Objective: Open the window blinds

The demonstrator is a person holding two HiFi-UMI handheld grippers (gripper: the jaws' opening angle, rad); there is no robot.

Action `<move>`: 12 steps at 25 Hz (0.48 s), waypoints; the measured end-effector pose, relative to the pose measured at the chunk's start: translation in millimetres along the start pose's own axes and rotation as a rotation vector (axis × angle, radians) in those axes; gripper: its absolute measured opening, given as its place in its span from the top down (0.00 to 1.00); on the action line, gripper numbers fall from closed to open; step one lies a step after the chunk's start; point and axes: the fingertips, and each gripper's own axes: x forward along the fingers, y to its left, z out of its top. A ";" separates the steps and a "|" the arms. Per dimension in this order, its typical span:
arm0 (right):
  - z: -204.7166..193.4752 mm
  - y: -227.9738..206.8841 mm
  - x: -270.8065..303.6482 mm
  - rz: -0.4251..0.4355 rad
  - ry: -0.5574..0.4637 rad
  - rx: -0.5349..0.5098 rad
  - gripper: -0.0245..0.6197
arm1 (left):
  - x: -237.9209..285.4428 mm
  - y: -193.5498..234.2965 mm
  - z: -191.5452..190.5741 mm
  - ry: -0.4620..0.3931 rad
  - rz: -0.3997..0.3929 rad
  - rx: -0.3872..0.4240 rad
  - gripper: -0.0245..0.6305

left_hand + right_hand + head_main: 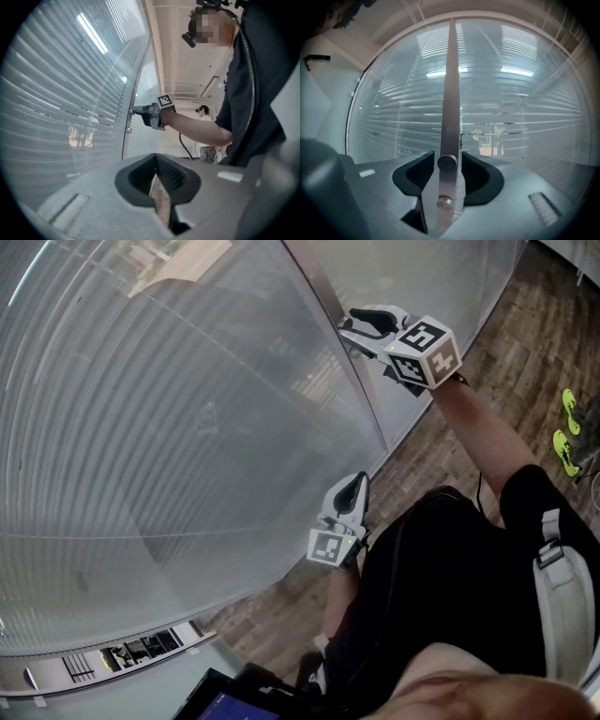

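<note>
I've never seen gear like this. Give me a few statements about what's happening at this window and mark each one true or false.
1. The jaws of the right gripper stand on either side of a round knob on the metal strip. True.
2. The left gripper holds a cord. False: there is nothing between its jaws.
3. The slats of the blinds run horizontally. True.
4. The floor is carpeted. False: it is made of wood planks.

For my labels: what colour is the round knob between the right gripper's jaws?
Silver metal; the knob shows best in the right gripper view.
</note>
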 end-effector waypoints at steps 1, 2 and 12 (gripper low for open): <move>0.7 1.1 -1.1 0.003 0.002 -0.038 0.66 | -0.4 0.2 0.0 -0.001 0.002 -0.002 0.96; 1.4 2.7 -2.4 0.004 0.007 -0.086 0.65 | -0.7 0.1 0.2 -0.002 0.004 -0.004 0.96; 1.5 16.3 -5.2 -0.134 0.176 -0.919 0.65 | -5.9 5.9 -1.7 -0.015 0.015 -0.005 0.96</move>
